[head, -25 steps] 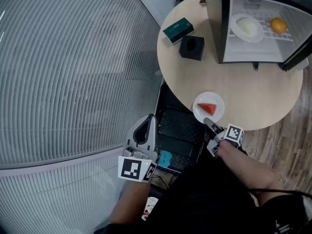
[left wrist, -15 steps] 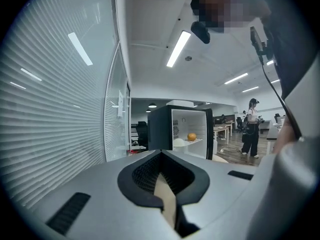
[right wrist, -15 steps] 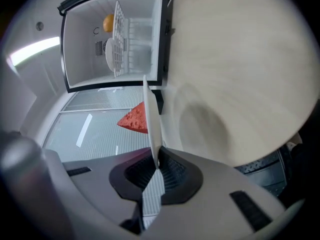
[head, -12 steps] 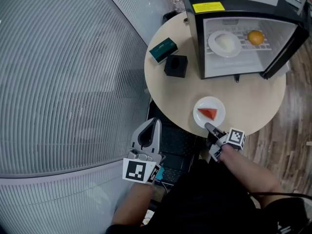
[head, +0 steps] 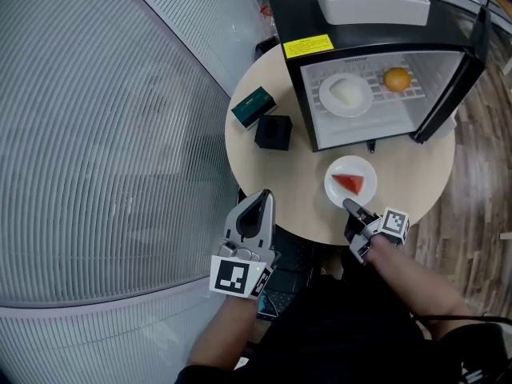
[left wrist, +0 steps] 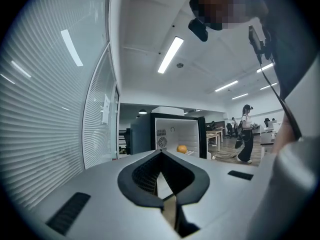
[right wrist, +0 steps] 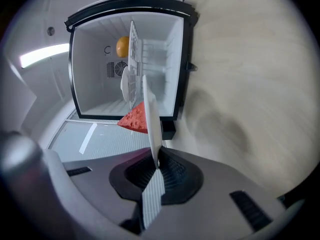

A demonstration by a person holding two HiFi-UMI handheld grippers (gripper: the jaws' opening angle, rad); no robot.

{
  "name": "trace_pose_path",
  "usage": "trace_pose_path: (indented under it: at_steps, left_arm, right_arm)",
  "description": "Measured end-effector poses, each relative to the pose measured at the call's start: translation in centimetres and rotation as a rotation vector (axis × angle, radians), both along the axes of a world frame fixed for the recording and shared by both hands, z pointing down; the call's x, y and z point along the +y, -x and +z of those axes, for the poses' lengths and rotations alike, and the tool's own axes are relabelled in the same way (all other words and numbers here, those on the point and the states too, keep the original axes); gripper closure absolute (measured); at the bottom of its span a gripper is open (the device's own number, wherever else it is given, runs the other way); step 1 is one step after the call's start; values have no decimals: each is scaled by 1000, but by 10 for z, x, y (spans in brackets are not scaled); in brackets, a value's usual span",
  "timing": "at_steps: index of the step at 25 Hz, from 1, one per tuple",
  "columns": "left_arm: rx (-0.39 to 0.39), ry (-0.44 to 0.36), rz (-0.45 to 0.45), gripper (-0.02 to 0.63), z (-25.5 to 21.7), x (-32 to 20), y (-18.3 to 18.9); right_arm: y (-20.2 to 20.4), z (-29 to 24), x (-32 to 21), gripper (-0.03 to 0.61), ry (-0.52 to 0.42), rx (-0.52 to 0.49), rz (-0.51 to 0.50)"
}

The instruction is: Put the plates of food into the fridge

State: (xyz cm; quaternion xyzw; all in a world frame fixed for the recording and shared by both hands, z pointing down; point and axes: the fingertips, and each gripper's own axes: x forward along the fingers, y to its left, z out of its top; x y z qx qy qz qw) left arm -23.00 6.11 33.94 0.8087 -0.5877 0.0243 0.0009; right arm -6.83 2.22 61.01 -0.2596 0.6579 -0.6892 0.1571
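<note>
1. Right gripper [head: 350,207]: fingers clenched on the near rim of a white plate [head: 352,170]; in the right gripper view the plate [right wrist: 151,115] stood edge-on between them.
2. Watermelon slice [head: 349,184], red, on that plate, held over the round pale surface [head: 280,178], just in front of the open fridge [head: 290,14].
3. Fridge interior: second white plate of pale food [head: 346,94] and an orange [head: 397,78], both on the wire shelf.
4. Left gripper [head: 261,200]: fingers pressed together, nothing between them, at the surface's near edge.
5. Green box [head: 254,106] and black cube [head: 274,132] on the surface, left of the fridge.
</note>
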Motion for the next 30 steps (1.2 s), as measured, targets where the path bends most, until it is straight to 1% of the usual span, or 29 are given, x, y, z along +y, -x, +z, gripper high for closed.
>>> trace_pose_path:
  at_steps: [8,14,24,30]
  left_arm:
    - [8,-21,52,611,-10,-43,-36]
    - [22,-26,97,611,-13,-79,-65]
    - [30,-33,165,611,-13,-143,-115]
    - [31,-46,194,611,-16,-176,-138]
  right_arm:
    - [-39,-14,-44,560,-11,-7,63]
    - [-72,-14,-73,558,-10,1,108]
    - [-112,-12,-124,560,-11,5,158]
    - [-126,-10,-151,558,-8,4,179]
